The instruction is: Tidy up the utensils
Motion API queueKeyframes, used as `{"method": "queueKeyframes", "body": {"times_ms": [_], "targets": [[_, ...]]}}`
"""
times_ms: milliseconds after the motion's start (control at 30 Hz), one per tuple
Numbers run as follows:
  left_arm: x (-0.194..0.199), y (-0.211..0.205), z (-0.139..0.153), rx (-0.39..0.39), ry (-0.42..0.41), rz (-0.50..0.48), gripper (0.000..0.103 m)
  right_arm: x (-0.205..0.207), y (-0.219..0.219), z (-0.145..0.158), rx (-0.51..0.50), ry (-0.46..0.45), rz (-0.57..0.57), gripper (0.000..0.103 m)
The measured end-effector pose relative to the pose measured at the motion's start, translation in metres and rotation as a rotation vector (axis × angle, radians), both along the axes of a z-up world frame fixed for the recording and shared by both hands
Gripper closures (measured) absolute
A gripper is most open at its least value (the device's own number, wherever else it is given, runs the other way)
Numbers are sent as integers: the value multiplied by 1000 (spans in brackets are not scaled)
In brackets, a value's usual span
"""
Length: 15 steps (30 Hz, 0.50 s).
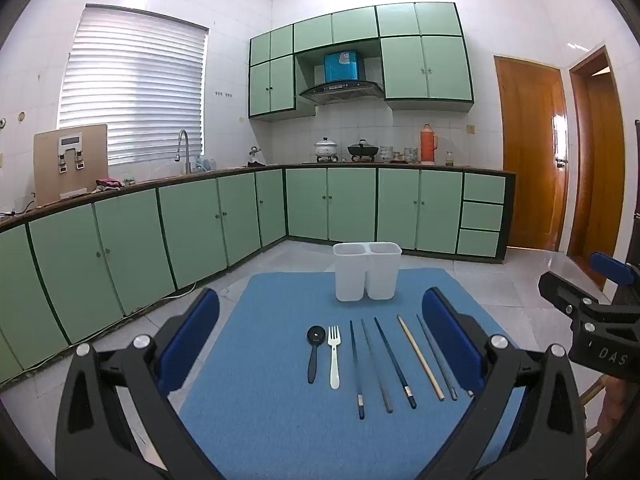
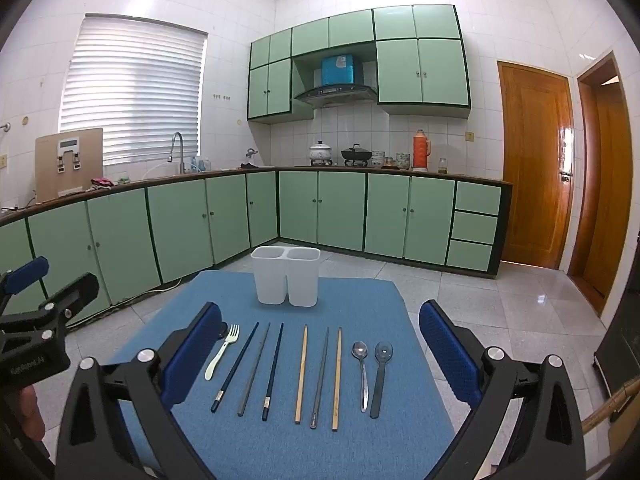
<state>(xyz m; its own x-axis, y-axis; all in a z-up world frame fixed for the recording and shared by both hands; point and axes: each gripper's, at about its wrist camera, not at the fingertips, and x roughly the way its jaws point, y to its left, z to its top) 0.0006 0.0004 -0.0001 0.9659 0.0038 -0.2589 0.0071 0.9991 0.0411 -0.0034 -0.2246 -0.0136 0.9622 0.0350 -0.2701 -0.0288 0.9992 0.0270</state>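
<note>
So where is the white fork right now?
In the right wrist view the white fork lies on the blue mat, left end of the row, beside a dark blue chopstick.

Home kitchen, green cabinets (image 1: 352, 204), sink faucet (image 1: 183, 148), range hood (image 1: 342, 90), stovetop pots (image 1: 326, 147)
</note>
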Motion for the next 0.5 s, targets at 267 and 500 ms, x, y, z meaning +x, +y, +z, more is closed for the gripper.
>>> {"method": "queueKeyframes", "body": {"times_ms": [267,500], "targets": [[4,-3,0,9,-2,15,5,-1,1,0,-4,1,0,6],[4,-4,4,-9,-5,9,5,0,0,0,-2,2,1,6]]}}
